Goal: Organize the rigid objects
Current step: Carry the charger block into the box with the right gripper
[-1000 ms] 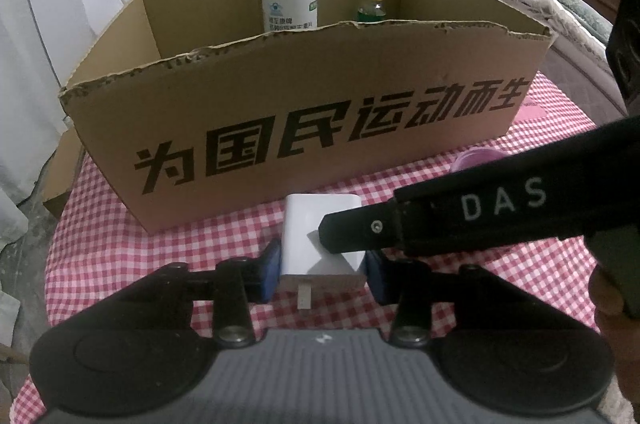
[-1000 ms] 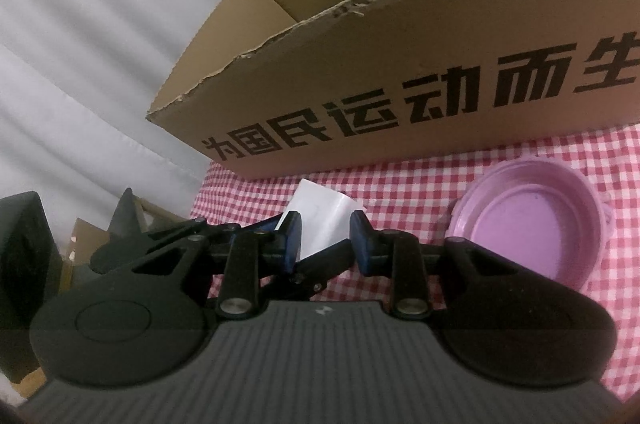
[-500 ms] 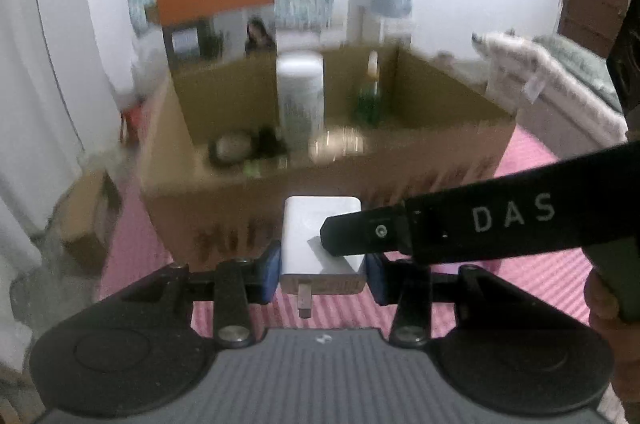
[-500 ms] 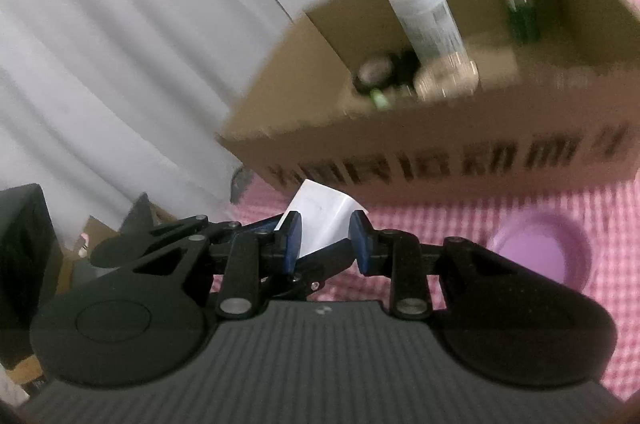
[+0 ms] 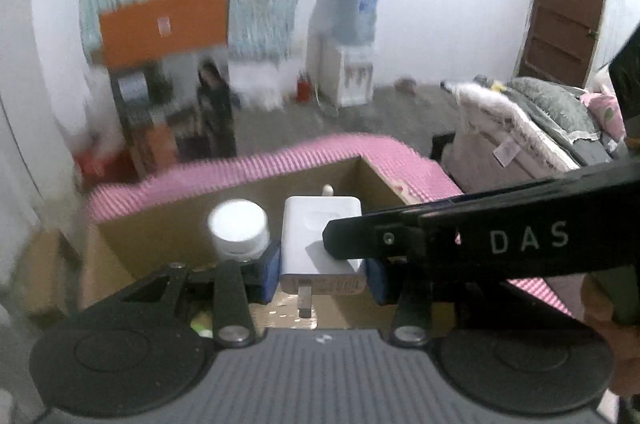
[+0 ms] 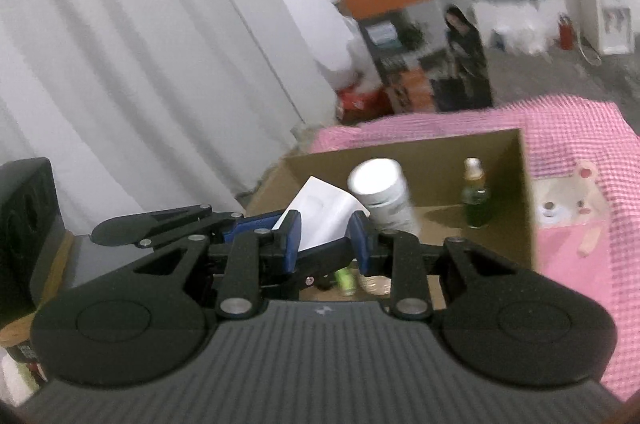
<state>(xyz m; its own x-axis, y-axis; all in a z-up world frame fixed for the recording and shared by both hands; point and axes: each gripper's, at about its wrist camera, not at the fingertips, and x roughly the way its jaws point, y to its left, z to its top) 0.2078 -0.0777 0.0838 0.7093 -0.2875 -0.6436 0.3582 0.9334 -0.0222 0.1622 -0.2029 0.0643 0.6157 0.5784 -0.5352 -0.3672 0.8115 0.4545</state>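
Note:
My left gripper (image 5: pixel 322 270) is shut on a white plug adapter (image 5: pixel 316 236) and holds it in the air above the open cardboard box (image 5: pixel 160 224). My right gripper (image 6: pixel 325 242) is shut on the same adapter (image 6: pixel 320 214) from the other side, and its black finger (image 5: pixel 440 236) crosses the left wrist view. Inside the box (image 6: pixel 520 207) stand a white pill bottle (image 6: pixel 382 195) and a small green dropper bottle (image 6: pixel 474 201).
The box sits on a pink checked tablecloth (image 6: pixel 576 139). A pale toy with pink ears (image 6: pixel 568 203) lies right of the box. Small items (image 6: pixel 360 280) lie on the box floor. White curtains (image 6: pixel 140 63) hang on the left; a bed (image 5: pixel 540 127) stands on the right.
Both grippers have risen with the adapter from table level in front of the box to above its opening. The box front and purple bowl have dropped out of view.

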